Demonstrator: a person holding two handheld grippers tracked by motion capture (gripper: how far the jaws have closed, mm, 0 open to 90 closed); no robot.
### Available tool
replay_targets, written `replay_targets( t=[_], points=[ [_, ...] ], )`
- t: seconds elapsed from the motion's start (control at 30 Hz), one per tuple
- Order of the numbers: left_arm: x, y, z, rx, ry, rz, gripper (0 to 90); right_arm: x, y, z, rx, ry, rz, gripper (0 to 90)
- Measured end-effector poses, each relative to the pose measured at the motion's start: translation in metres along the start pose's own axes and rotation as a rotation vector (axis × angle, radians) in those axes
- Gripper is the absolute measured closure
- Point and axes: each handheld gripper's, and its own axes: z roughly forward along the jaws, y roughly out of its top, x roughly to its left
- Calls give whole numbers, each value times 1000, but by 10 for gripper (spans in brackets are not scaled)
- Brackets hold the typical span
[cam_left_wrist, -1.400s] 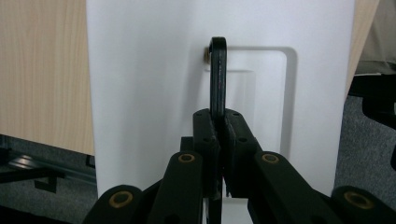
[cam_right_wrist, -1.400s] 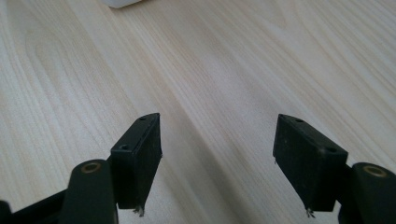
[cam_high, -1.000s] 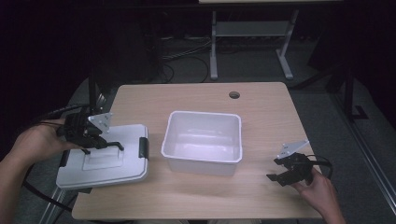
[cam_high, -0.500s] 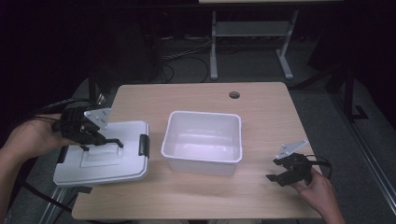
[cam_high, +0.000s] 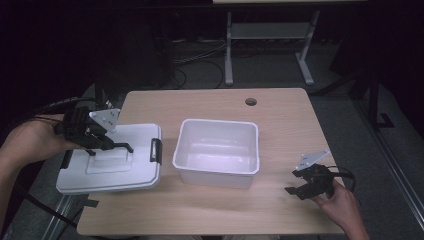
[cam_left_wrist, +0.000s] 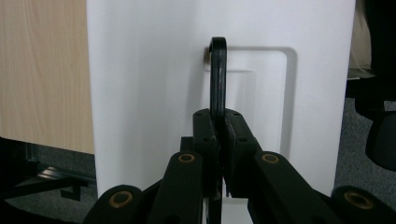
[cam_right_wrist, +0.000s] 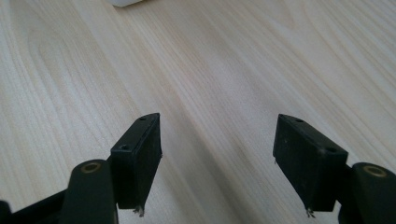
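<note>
At the left of the high view, the white lid is seen partly over the left edge of the counter, tilted slightly. Its black handle is clamped between the jaws of the left tongs, which are closed tight on it in the left gripper view. A black latch is visible on the lid's right edge. Just right of the lid, at the frame's centre, the open white tub stands on the counter. At lower right, the right tongs are held over bare wood, jaws wide apart, gripping nothing.
</note>
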Motion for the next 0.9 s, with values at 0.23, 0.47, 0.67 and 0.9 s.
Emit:
replay_targets(
  t=[0.23,0.47,0.67,0.9],
  points=[
    [2,7,-7,-12,5,11,852,0,0,0,1,2,-2,318],
    [8,20,-14,-26,8,26,852,1,0,1,3,9,-3,317],
    [14,33,-14,-29,7,46,852,1,0,0,0,11,-3,317],
    [19,51,-11,-33,-1,71,852,1,-1,-1,-7,11,-2,317]
  ],
)
